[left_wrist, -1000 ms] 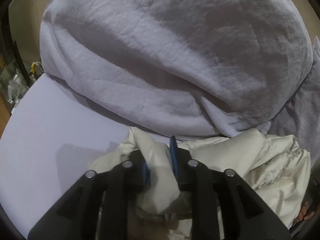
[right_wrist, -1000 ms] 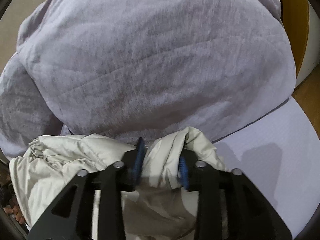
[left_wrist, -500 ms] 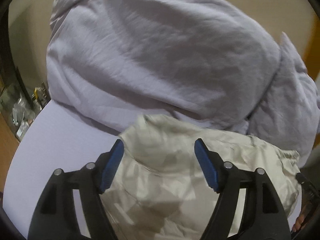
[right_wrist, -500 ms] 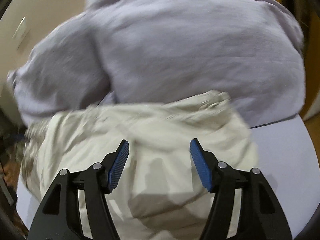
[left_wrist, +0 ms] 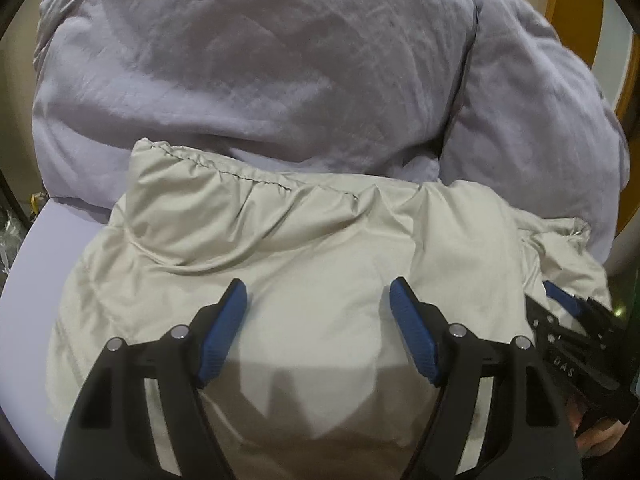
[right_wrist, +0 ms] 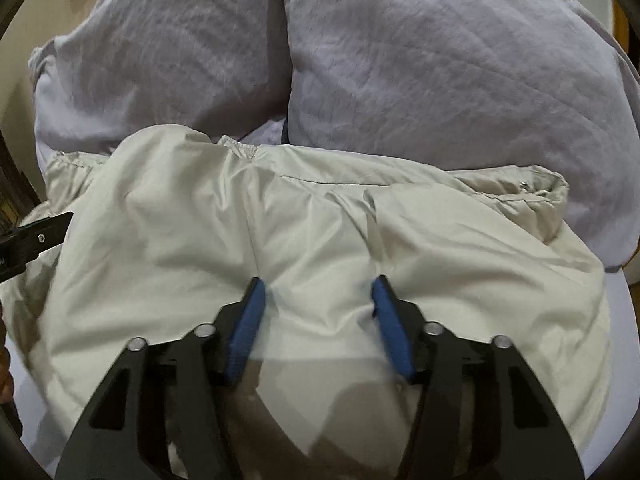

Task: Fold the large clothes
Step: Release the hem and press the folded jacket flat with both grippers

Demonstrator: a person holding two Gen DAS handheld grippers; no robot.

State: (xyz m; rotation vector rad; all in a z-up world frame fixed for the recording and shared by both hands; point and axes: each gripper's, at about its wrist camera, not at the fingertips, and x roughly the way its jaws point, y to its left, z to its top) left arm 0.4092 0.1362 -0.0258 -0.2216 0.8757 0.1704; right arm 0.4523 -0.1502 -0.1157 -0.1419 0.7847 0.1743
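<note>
A cream puffy jacket (left_wrist: 304,248) lies folded in a rumpled bundle on the lilac bed sheet (left_wrist: 28,264), just in front of the pillows. It also fills the right wrist view (right_wrist: 320,232). My left gripper (left_wrist: 318,292) is open and empty, hovering over the jacket's near part. My right gripper (right_wrist: 318,286) is open and empty too, over the jacket's middle. The right gripper also shows at the right edge of the left wrist view (left_wrist: 568,316). The left gripper's tip shows at the left edge of the right wrist view (right_wrist: 36,232).
Two big lilac-grey pillows (left_wrist: 256,64) (left_wrist: 532,120) are piled right behind the jacket; they also show in the right wrist view (right_wrist: 440,64). A beige wall stands behind them. A wooden frame (left_wrist: 576,8) is at the far right. Bare sheet (right_wrist: 624,320) shows beside the jacket.
Both grippers let go of the jacket folds they held a second ago, opened wide and drew back. The jacket dropped onto the bed and now lies spread in front of the pillows.
</note>
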